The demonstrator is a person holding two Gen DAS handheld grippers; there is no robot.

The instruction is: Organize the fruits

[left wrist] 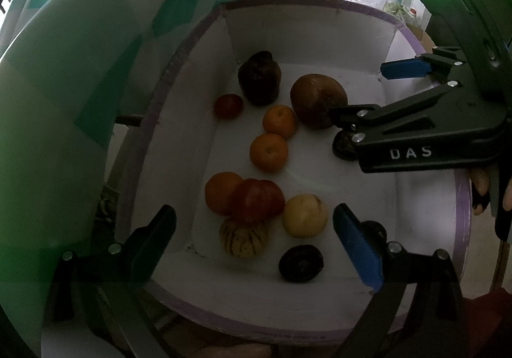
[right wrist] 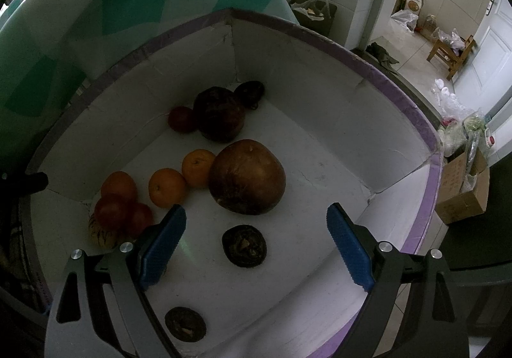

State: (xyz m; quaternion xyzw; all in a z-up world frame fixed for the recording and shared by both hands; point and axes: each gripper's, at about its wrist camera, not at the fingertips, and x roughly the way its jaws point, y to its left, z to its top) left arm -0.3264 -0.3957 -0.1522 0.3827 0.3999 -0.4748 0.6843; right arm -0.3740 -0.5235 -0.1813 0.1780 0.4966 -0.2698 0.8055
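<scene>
Right gripper (right wrist: pixel 256 246) open, nothing held, hovering over small dark fruit (right wrist: pixel 244 245) on floor of white box (right wrist: pixel 320 76). Left gripper (left wrist: pixel 254 239) also open and empty, above red/orange cluster w/ striped fruit (left wrist: pixel 244 238) and yellow fruit (left wrist: pixel 305 215). Rest of fruit loose in same box: two oranges (right wrist: pixel 167 187), big brown fruit (right wrist: pixel 248 176), dark lumpy fruit (right wrist: pixel 219 113) toward far corner. Likely step: pick dark fruit w/ right. Best: drop straight down, center pads either side, close gently since it looks soft; keep clear of big brown fruit just beyond.
</scene>
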